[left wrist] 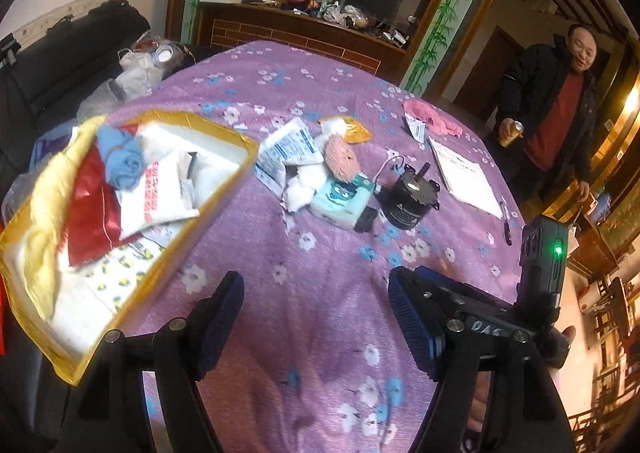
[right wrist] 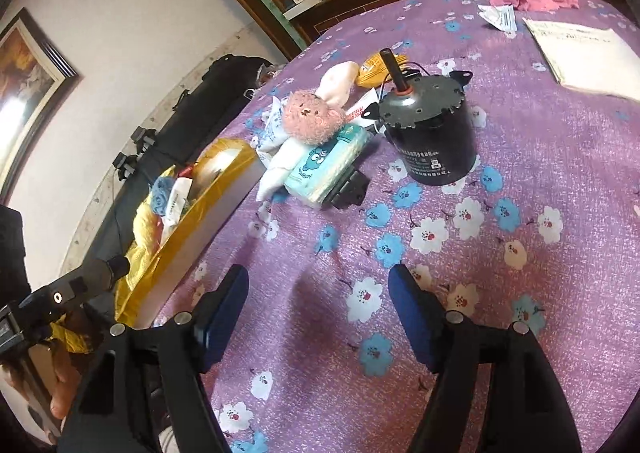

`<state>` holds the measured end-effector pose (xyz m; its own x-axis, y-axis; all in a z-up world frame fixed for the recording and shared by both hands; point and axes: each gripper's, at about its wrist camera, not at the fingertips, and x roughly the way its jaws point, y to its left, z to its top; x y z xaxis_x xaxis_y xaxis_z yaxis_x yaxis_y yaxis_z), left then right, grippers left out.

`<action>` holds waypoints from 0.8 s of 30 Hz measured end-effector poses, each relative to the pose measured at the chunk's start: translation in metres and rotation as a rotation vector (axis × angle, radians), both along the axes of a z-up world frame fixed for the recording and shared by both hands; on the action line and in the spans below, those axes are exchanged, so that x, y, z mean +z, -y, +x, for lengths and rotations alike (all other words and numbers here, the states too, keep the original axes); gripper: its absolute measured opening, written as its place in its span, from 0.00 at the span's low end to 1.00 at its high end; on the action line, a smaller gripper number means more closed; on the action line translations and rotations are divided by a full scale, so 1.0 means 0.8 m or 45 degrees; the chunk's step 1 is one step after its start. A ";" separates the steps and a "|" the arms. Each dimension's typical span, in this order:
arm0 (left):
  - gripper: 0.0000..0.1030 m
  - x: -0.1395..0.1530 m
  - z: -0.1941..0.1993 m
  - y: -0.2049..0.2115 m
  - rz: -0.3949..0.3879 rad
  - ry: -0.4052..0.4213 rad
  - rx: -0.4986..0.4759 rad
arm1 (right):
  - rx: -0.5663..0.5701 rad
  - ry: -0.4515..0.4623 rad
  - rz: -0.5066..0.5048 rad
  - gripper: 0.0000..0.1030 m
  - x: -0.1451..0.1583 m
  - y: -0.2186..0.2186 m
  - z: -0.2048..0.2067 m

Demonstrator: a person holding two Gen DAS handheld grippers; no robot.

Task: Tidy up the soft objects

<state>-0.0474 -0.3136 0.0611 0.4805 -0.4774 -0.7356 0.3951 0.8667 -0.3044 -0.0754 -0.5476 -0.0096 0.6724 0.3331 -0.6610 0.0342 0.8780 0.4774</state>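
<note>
Both grippers hang over the purple floral cloth [left wrist: 320,293] with jaws spread and nothing between them: left gripper [left wrist: 316,317], right gripper [right wrist: 318,313]. Pink plush toy [right wrist: 314,115] lies on the tissue pack [right wrist: 328,169], beside the black motor [right wrist: 430,137]. Gold-edged box [left wrist: 224,189] at the left holds a blue knit piece [left wrist: 120,157].

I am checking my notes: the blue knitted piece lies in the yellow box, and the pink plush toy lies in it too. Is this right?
Not entirely. The blue knitted piece lies in the yellow box, but the pink plush toy is outside, on the purple cloth atop the tissue pack, as the left wrist view shows.
</note>
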 end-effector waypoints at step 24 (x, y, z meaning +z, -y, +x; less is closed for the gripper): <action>0.75 -0.011 -0.004 0.004 -0.019 -0.043 -0.009 | -0.002 0.034 -0.088 0.70 0.005 -0.010 -0.006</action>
<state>-0.0505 -0.3170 0.0520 0.4522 -0.4918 -0.7440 0.3904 0.8592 -0.3306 -0.0801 -0.5396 -0.0057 0.6905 0.2861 -0.6644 0.0241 0.9089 0.4164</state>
